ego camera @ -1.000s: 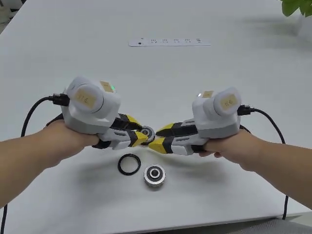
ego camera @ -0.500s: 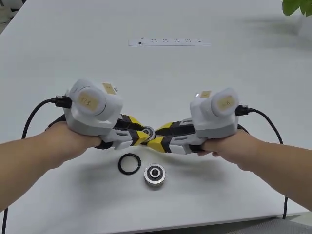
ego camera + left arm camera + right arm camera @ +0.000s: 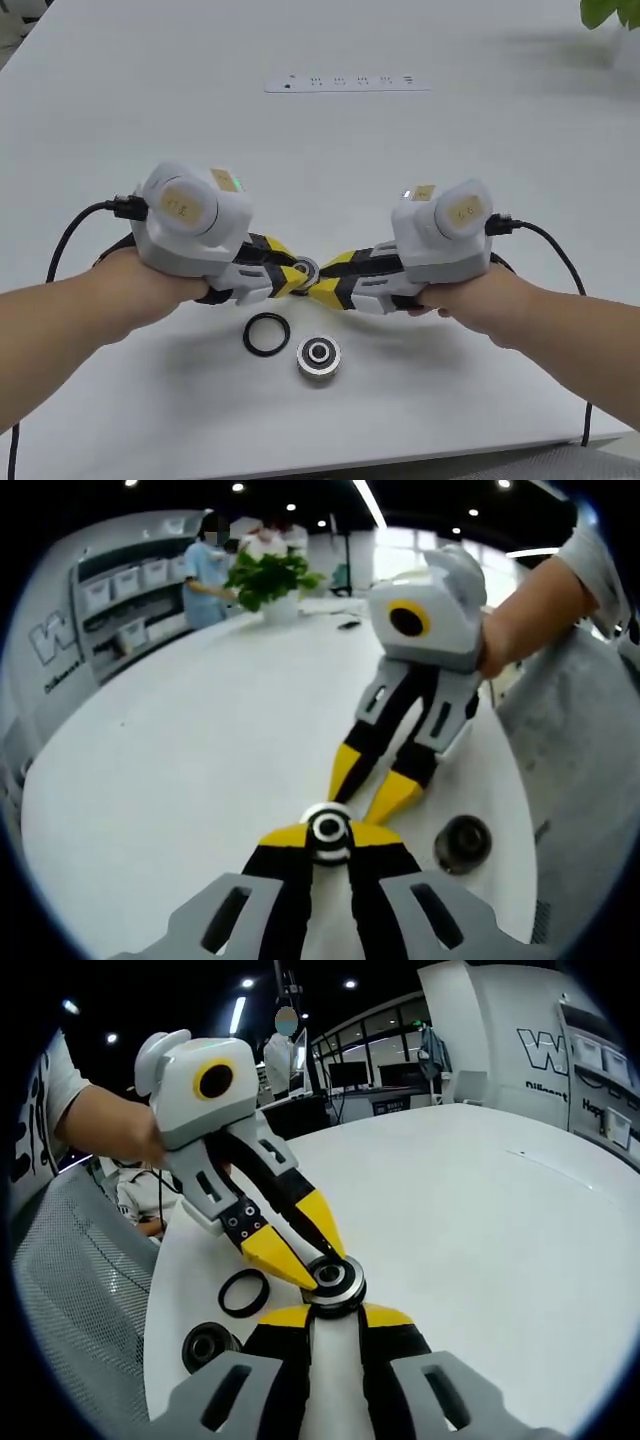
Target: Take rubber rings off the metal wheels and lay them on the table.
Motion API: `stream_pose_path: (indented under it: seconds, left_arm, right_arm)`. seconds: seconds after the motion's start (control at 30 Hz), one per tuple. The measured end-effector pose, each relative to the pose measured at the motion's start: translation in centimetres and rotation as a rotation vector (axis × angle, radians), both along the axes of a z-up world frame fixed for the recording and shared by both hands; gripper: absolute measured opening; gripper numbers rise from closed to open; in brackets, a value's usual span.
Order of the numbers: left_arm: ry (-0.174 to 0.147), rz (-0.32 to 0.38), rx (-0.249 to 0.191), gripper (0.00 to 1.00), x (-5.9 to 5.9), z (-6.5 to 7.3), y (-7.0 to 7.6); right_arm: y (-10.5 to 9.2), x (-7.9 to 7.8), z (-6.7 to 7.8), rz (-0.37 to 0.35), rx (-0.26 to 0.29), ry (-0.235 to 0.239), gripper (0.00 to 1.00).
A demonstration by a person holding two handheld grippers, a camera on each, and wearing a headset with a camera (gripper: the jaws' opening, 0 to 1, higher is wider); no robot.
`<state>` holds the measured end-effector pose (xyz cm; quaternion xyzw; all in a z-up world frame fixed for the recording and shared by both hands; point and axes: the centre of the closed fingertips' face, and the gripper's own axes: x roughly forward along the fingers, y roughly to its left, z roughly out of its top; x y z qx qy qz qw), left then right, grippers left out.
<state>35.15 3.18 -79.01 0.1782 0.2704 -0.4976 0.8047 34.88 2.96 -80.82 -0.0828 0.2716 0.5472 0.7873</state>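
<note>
Watching from beside the bench, I see the left gripper (image 3: 288,280) pinching a small metal wheel (image 3: 303,270) by its flat faces. It holds the wheel just above the table (image 3: 400,160), near the front edge. The right gripper (image 3: 322,291) comes in from the right with its jaws drawn close together at the wheel's rim. Whether they have actually caught the rubber ring (image 3: 352,1292) I cannot tell.

The biggest risk looks like the wheel twisting out of the left pinch once the right side pulls. Polished metal faces give hard yellow tips little to bite on, and the rubber would probably resist being stretched over the rim. The ring could also slip from a shallow nip and snap back, or flick away across the smooth tabletop when it lets go. A dropped wheel would roll, and the near edge is close.

Below the grippers lie a loose ring (image 3: 246,336) and, just right of it, a bare wheel (image 3: 318,357). The loose ring is a thin, matt black hoop lying flat. The bare wheel is a stubby bright steel disc with a dark centre, like a bearing. The jaws are black, tapering to yellow wedges, and the table is plain matt white.
</note>
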Motion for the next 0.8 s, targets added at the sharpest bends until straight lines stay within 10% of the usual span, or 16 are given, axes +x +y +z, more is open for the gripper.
stream_pose_path:
  seconds: [0.8]
  left_arm:
    - [-0.024, 0.015, 0.021, 0.13, 0.25, -0.19, -0.02]
  right_arm:
    - [-0.67, 0.2, 0.04, -0.112, 0.064, 0.117, 0.0]
